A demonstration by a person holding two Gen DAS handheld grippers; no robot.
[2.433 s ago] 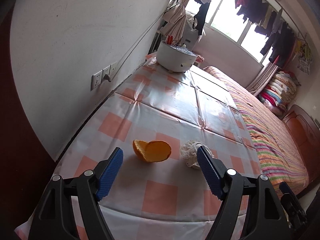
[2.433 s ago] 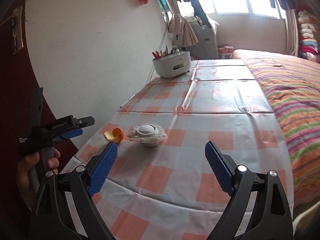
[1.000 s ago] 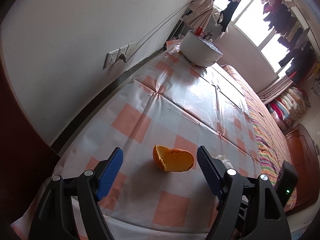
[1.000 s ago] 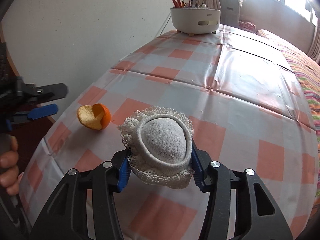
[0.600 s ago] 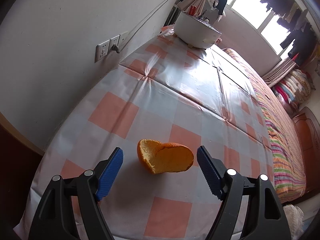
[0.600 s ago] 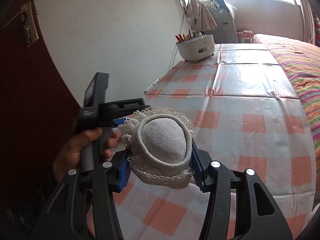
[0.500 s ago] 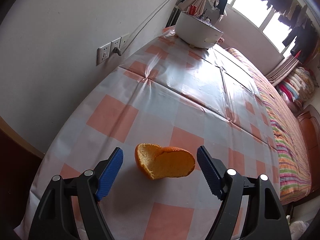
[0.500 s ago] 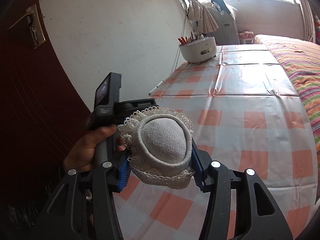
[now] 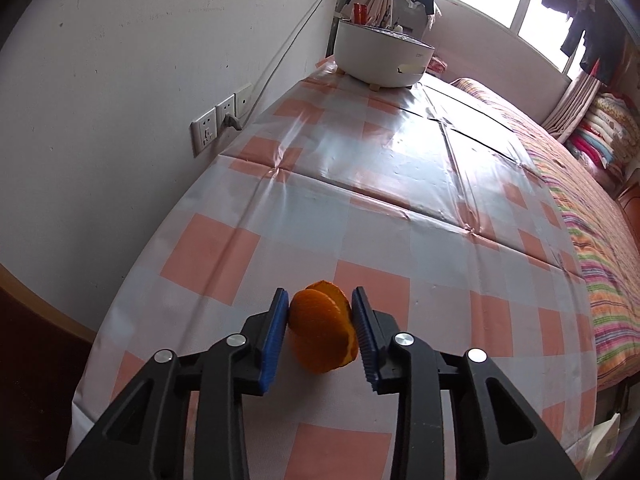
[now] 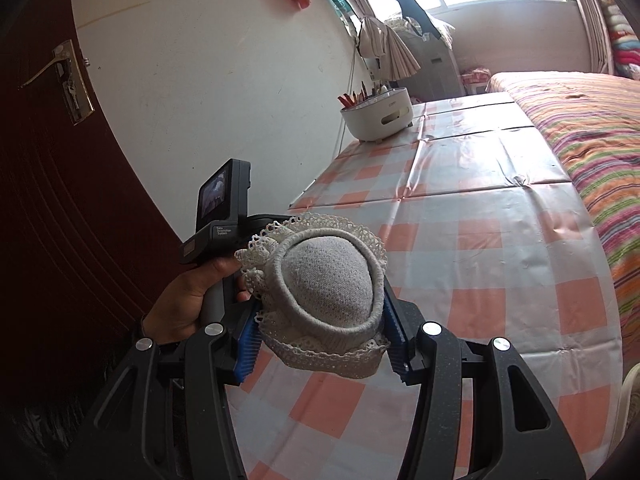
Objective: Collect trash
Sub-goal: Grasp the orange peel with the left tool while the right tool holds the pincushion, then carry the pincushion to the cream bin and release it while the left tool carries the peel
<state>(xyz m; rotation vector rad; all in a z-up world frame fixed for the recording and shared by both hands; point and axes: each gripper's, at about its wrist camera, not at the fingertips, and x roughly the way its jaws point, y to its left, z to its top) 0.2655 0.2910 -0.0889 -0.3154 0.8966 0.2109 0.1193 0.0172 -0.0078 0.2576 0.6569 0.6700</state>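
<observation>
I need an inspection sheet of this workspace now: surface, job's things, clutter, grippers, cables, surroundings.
Surface: table under a glossy orange-and-white checked cloth, creased along folds.
Job's things: orange peel between the left pads; lace-edged grey knit piece in the right gripper.
Clutter: white tub holding utensils at the far end.
Grippers: left gripper has just been closing and presses on the peel; right gripper shut on the knit piece.
Cables: thin wire along the wall above the wall sockets.
Surroundings: striped bed, dark door, window with hanging laundry.
</observation>
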